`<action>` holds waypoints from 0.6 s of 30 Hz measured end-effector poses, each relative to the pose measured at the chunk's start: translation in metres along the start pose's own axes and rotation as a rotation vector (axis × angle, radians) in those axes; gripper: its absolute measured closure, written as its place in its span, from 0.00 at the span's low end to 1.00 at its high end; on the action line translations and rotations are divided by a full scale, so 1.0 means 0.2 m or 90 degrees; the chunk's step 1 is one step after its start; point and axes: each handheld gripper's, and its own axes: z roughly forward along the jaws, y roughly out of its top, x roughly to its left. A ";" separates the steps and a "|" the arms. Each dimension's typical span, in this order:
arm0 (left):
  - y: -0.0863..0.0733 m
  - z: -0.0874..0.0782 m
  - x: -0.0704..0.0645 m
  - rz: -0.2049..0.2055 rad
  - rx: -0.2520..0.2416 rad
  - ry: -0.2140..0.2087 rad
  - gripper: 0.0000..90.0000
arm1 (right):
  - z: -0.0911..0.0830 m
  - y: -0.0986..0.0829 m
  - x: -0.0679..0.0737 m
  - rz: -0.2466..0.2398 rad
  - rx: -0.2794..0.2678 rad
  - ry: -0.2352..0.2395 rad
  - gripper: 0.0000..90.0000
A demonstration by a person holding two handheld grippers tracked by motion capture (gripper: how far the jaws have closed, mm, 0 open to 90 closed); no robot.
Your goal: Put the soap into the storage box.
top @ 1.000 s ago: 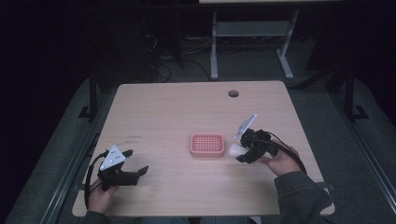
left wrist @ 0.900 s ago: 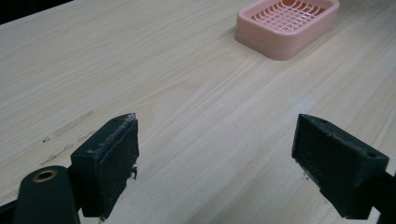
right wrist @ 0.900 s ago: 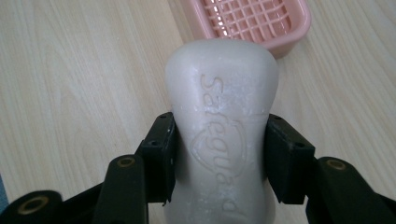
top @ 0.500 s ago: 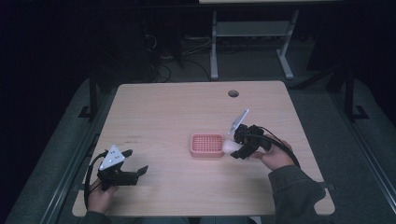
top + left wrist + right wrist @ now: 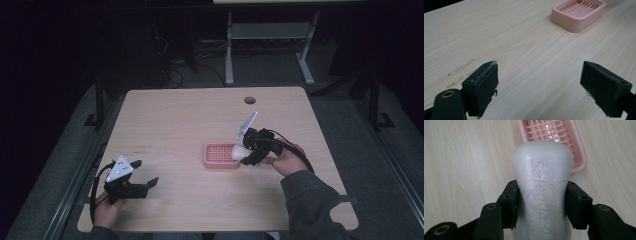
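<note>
From above, your right gripper [image 5: 243, 151] grips a white bar of soap [image 5: 239, 151] at the right end of the pink soap dish [image 5: 220, 155], mid-table [image 5: 190, 120]; your left gripper [image 5: 145, 184] rests spread apart near the front left corner. Along your left gripper [image 5: 539, 85], both pads stand wide over bare wood, the dish [image 5: 579, 13] well ahead. Along your right gripper [image 5: 541, 205], the jaws clamp the embossed soap [image 5: 542, 185] from both sides above the dish [image 5: 554, 132].

Soap bar [image 5: 541, 187] embossed "Safeguard", partly hidden by tongs.
</note>
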 end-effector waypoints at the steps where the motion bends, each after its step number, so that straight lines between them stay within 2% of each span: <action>1: 0.00 0.00 0.00 0.000 0.000 0.000 0.16 | 0.00 0.01 0.00 -0.002 0.000 0.000 0.54; 18: 0.00 0.00 0.00 -0.001 0.000 -0.001 0.16 | 0.03 0.14 -0.04 -0.026 0.005 0.010 0.54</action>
